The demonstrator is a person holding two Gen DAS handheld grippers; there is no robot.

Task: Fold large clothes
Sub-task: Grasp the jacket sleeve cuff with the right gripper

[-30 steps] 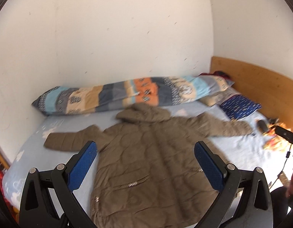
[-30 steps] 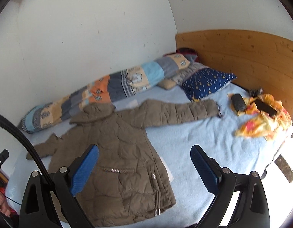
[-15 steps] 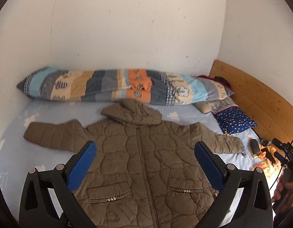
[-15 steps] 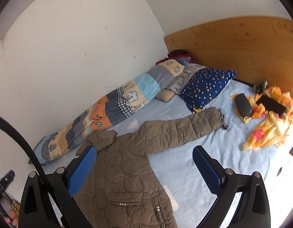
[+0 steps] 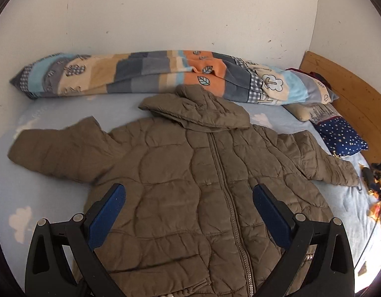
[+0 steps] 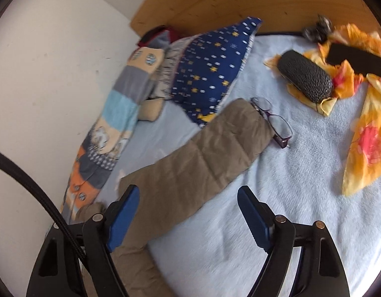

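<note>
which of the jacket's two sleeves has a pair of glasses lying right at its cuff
The sleeve of the brown quilted jacket that reaches toward the star-patterned navy pillow; purple-framed glasses lie at its cuff. The other sleeve's cuff has none.

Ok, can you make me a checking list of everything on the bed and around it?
Surface: light blue bed sheet with cloud shapes.
Job's things: brown puffy jacket lying flat, zipped, both sleeves spread out, hood at the top.
Clutter: glasses touching the end of the jacket's sleeve; dark glasses case on a yellow-orange cloth; starry blue pillow; rolled patchwork blanket.
Grippers: left hand-held gripper open above the jacket; right hand-held gripper closing, its pads not on the sleeve.
Cables: black cable at the left of the right wrist view.
Surroundings: white wall, wooden headboard.
</note>
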